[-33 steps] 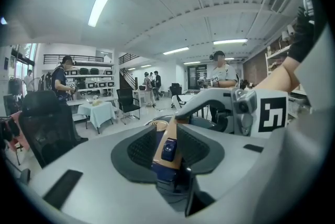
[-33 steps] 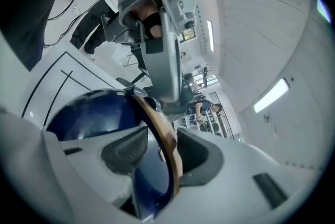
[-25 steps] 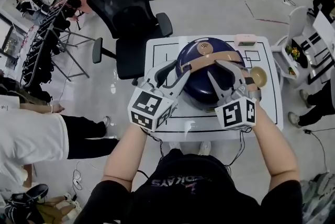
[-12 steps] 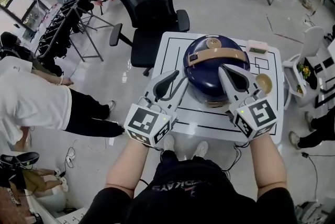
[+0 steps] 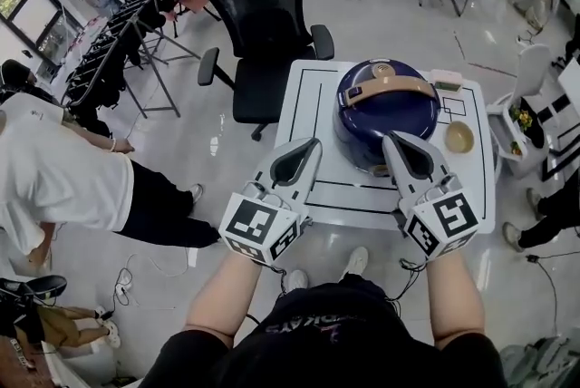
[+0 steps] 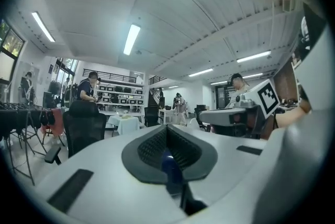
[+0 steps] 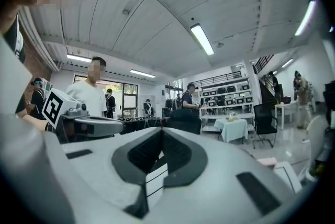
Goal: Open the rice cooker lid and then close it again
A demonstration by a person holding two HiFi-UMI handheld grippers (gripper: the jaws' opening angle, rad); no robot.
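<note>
The navy rice cooker point(image 5: 388, 110) with a tan handle point(image 5: 391, 88) stands on the white table point(image 5: 313, 191), and its lid is down. My left gripper point(image 5: 309, 145) hangs over the table's near left part, short of the cooker. Its jaws have just closed and are now shut with nothing between them. My right gripper point(image 5: 397, 144) is at the cooker's near side, shut and empty. In the left gripper view the shut left gripper point(image 6: 166, 127) points level into the room. The right gripper point(image 7: 161, 133) looks the same in its own view.
A black office chair point(image 5: 263, 24) stands behind the table. A small tan bowl point(image 5: 459, 137) and a pale box point(image 5: 446, 80) sit at the table's right. A white trolley point(image 5: 512, 119) is further right. A person in white point(image 5: 54, 178) bends at the left, near a rack point(image 5: 118, 42).
Both grippers have drawn back from the cooker's handle toward me and their jaws have gone from open to shut. The cooker's lid stays down.
</note>
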